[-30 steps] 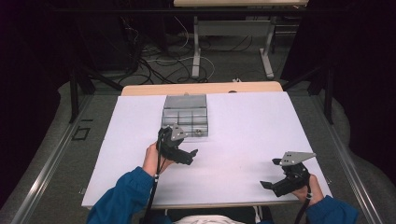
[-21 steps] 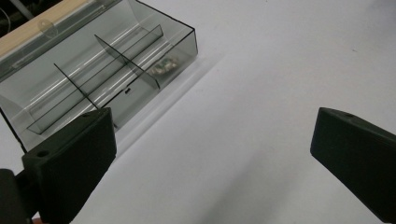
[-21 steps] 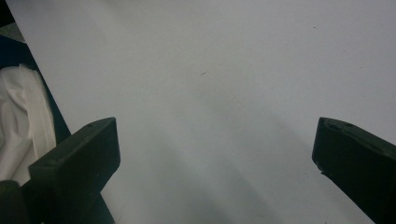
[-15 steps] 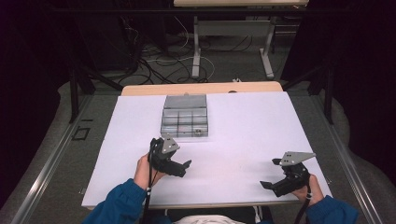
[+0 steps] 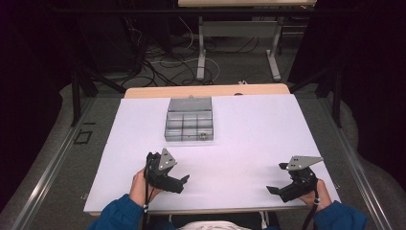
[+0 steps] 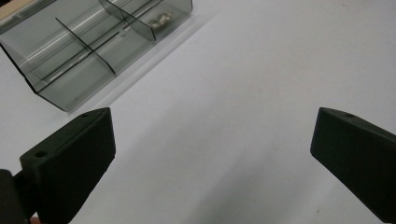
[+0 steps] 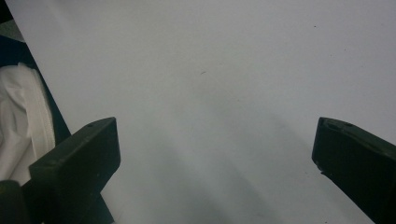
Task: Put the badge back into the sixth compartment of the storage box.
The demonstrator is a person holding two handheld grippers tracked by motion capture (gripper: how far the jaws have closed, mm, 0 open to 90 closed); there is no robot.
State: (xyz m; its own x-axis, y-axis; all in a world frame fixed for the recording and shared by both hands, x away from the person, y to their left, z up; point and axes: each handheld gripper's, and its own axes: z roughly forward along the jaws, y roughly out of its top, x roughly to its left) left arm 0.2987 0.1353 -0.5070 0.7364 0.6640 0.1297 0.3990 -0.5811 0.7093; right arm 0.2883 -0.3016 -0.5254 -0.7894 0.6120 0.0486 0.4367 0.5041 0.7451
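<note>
Worktop (image 5: 249, 139) under white covering in the high view: the compartment box (image 5: 189, 125) sits toward the far side, the left tool (image 5: 173, 178) near the front edge with nothing in it, the right tool (image 5: 282, 188) well apart at the right corner. Left gripper view: jaws spread wide, box at upper left, a small metal part (image 6: 161, 19) in one cell. Right gripper view: jaws wide apart over bare covering. Likely between steps; next calls for reaching forward to the box.
</note>
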